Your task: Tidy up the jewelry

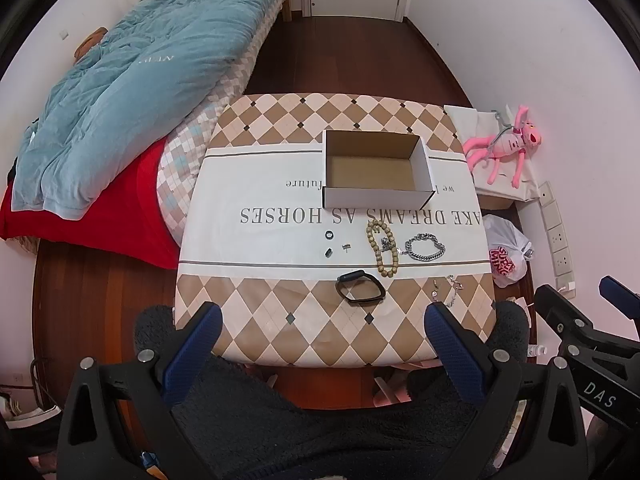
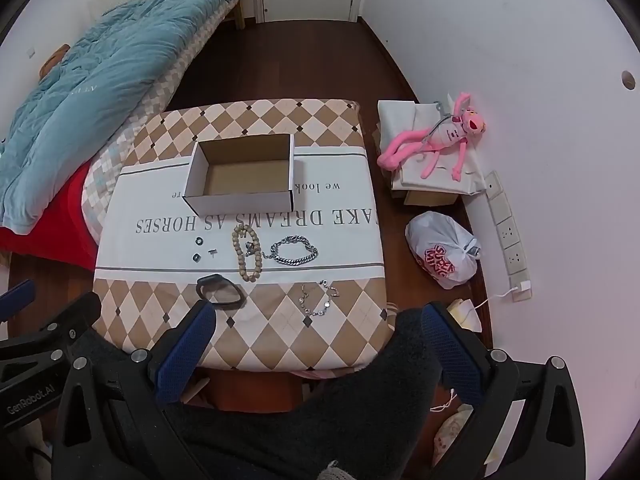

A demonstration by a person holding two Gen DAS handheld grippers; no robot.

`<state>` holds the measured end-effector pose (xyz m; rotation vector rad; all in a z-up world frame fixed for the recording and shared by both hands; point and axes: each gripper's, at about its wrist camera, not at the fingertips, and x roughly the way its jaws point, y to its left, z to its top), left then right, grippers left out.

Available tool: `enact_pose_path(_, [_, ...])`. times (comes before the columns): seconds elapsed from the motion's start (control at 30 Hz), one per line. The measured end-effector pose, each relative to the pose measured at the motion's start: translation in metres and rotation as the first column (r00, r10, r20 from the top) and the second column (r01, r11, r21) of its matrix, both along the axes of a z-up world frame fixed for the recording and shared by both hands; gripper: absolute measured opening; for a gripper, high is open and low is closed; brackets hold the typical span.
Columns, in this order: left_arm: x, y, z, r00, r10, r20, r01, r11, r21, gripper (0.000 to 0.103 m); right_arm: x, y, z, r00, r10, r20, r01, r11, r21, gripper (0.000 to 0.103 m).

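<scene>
An open, empty cardboard box (image 1: 376,170) (image 2: 242,174) stands on the cloth-covered table (image 1: 280,240) (image 2: 168,252). In front of it lie a wooden bead bracelet (image 1: 382,248) (image 2: 247,254), a silver chain bracelet (image 1: 425,247) (image 2: 295,251), a black band (image 1: 361,288) (image 2: 220,289), a thin silver bracelet (image 2: 318,300) (image 1: 450,290) and small rings (image 1: 329,244) (image 2: 197,249). My left gripper (image 1: 322,320) and right gripper (image 2: 314,320) are both open and empty, held above the table's near edge.
A bed with a blue duvet (image 1: 132,80) (image 2: 88,80) stands left of the table. A pink plush toy (image 1: 508,144) (image 2: 440,136), a white plastic bag (image 1: 506,252) (image 2: 444,252) and wall sockets (image 2: 508,232) are on the right. Dark fleece sleeves (image 1: 280,420) fill the foreground.
</scene>
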<state>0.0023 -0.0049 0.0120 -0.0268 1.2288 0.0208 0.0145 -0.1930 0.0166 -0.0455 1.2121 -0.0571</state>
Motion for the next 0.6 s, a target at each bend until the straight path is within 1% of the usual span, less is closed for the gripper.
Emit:
enact_pose_path(0.2, [0.001, 0.000, 0.004, 1.000, 0.001, 0.001, -0.001, 1.000, -0.001, 0.103, 0.000, 0.001, -0.001, 1.000, 0.000, 0.001, 0.000, 1.000, 0.001, 0.103])
enact_pose_path(0.23, [0.001, 0.000, 0.004, 1.000, 0.001, 0.001, -0.001, 1.000, -0.001, 0.103, 0.001, -0.001, 0.008, 1.000, 0.001, 0.001, -0.001, 1.000, 0.001, 0.103])
enact_pose_path(0.53, [0.000, 0.000, 0.004, 1.000, 0.001, 0.006, -0.001, 1.000, 0.001, 0.103, 0.000, -0.003, 0.010, 1.000, -0.003, 0.008, 0.003, 1.000, 0.002, 0.103])
enact_pose_path(0.6, [0.002, 0.000, 0.008, 1.000, 0.001, 0.005, -0.001, 1.000, 0.000, 0.103, 0.001, -0.004, 0.012, 1.000, -0.004, 0.009, 0.004, 1.000, 0.002, 0.103])
